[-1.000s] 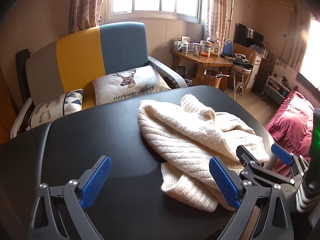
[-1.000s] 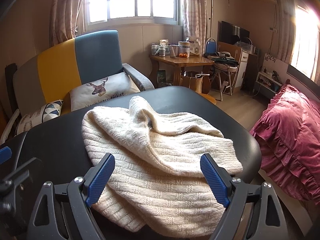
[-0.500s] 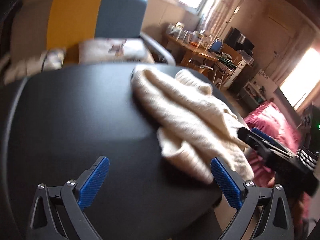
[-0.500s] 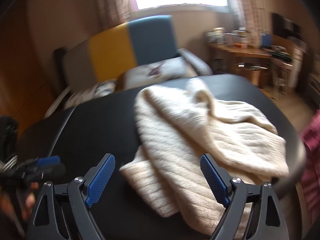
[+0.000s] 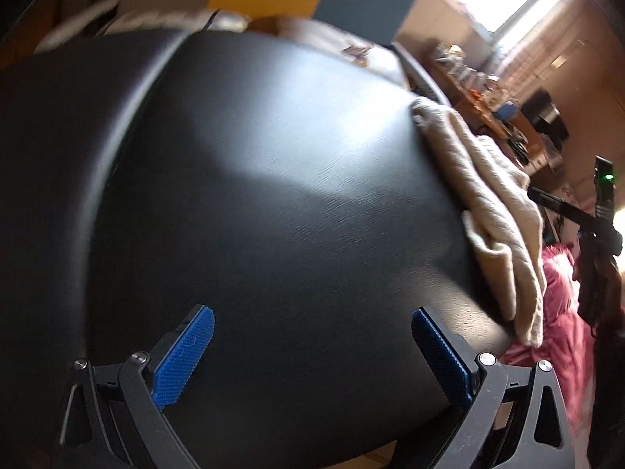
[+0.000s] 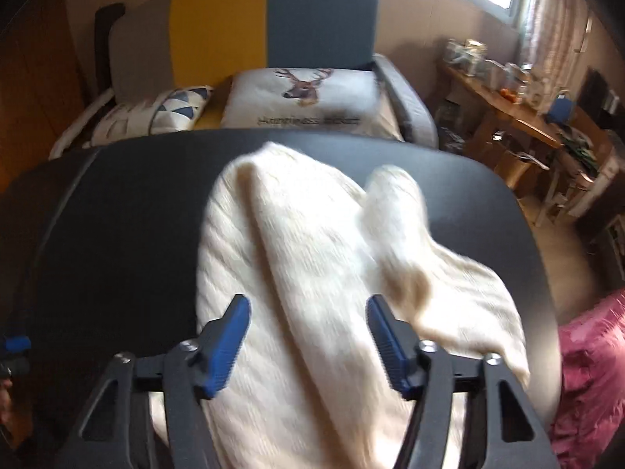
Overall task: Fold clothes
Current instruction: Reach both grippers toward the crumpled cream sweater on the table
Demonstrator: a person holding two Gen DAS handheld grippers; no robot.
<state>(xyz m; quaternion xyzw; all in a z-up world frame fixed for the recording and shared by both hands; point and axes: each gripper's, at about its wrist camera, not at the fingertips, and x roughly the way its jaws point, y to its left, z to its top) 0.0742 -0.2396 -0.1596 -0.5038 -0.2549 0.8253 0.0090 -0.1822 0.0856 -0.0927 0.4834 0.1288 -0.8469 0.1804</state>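
On the black table point(image 6: 117, 234), cream sweater point(image 6: 312, 273) beneath the half-spread, empty right claw point(image 6: 308, 332).

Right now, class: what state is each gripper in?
Left gripper: open, holding nothing, over the black table.
Right gripper: open, fingers astride the cream sweater, not clamped.

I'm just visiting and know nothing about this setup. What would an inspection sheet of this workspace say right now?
Surface: black table, mostly bare on its left part.
Job's things: cream sweater, crumpled, unfolded, on the table's right part.
Clutter: nothing seen on the table.
Grippers: left hand-held gripper open over bare table; right hand-held gripper open, above the sweater.
Cables: nothing seen.
Surroundings: sofa with deer cushion, wooden side table, pink bedding.
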